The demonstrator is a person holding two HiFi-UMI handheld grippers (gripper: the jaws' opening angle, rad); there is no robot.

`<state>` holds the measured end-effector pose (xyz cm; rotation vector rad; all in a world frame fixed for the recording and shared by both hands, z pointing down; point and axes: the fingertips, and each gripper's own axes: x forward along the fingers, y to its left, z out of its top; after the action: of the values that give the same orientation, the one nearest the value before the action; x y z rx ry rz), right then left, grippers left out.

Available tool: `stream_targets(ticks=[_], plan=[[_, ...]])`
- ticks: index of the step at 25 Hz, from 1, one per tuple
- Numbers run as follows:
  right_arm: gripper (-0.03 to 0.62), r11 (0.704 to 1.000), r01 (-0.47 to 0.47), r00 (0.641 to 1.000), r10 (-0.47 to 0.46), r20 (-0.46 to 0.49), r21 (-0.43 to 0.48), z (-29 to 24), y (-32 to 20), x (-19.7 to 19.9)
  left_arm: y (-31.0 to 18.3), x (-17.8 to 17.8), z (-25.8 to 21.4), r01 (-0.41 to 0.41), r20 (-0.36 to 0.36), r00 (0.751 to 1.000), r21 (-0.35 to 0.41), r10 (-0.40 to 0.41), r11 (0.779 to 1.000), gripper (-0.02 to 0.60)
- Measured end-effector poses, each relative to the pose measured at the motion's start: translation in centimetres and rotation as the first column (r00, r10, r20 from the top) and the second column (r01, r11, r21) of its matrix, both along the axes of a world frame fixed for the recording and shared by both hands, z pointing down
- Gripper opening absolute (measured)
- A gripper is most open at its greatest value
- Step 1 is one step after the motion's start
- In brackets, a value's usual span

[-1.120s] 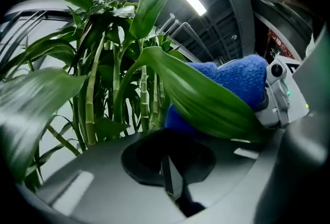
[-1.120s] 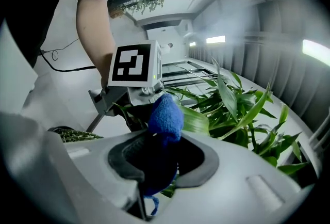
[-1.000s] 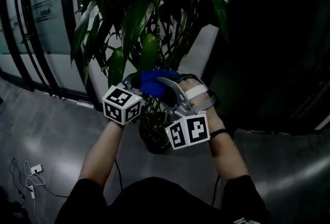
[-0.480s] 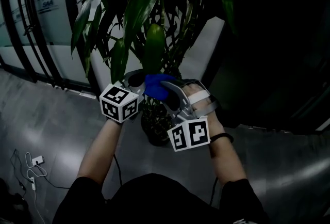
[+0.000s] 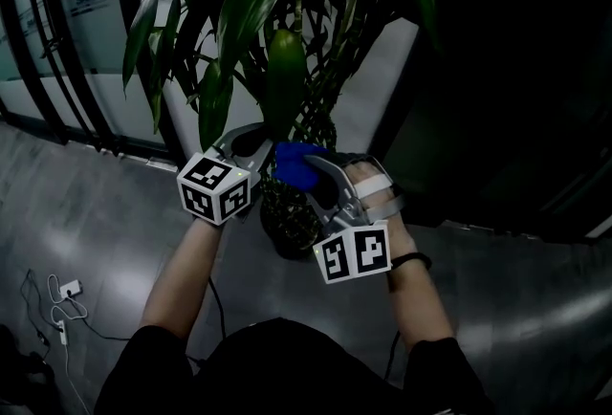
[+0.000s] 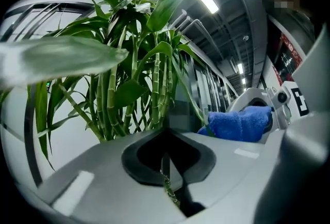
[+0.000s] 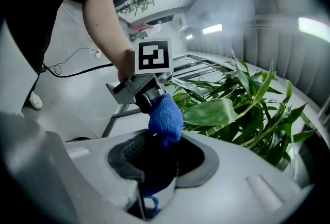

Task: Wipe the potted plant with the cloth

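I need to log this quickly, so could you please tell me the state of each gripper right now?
Left gripper: closed on a plant leaf.
Right gripper: closed, holding the blue cloth.

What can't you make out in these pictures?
Head view: the pot is dark, partly behind the right gripper; soil unseen.
Head view: plant top cut off by the upper edge.
Left gripper view: the leaf is only a thin green edge in the shut left gripper.
Head view: the right gripper covers where the cloth might meet a leaf; contact unclear.
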<state>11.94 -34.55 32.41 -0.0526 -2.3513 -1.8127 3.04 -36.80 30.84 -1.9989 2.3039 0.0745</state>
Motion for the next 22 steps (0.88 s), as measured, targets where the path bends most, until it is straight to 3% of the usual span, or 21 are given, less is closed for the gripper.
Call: stream_targets(ticks=[10,22], plan=[[0.112,0.998,-0.026,0.999,0.023,-0.038,-0.059,2.4,-1.6,0.8,-0.1,0.8,1.8,0.004,-0.020,1.000,-0.020,-0.004,1.000,0.006],[0.112,0.987,0.001,0.998,-0.011,-0.065,-0.158,4.7,-2.7,1.3,1.0,0.1,2.2,0.086,-0.033,0.996,-0.037,-0.088,0.996,0.006]])
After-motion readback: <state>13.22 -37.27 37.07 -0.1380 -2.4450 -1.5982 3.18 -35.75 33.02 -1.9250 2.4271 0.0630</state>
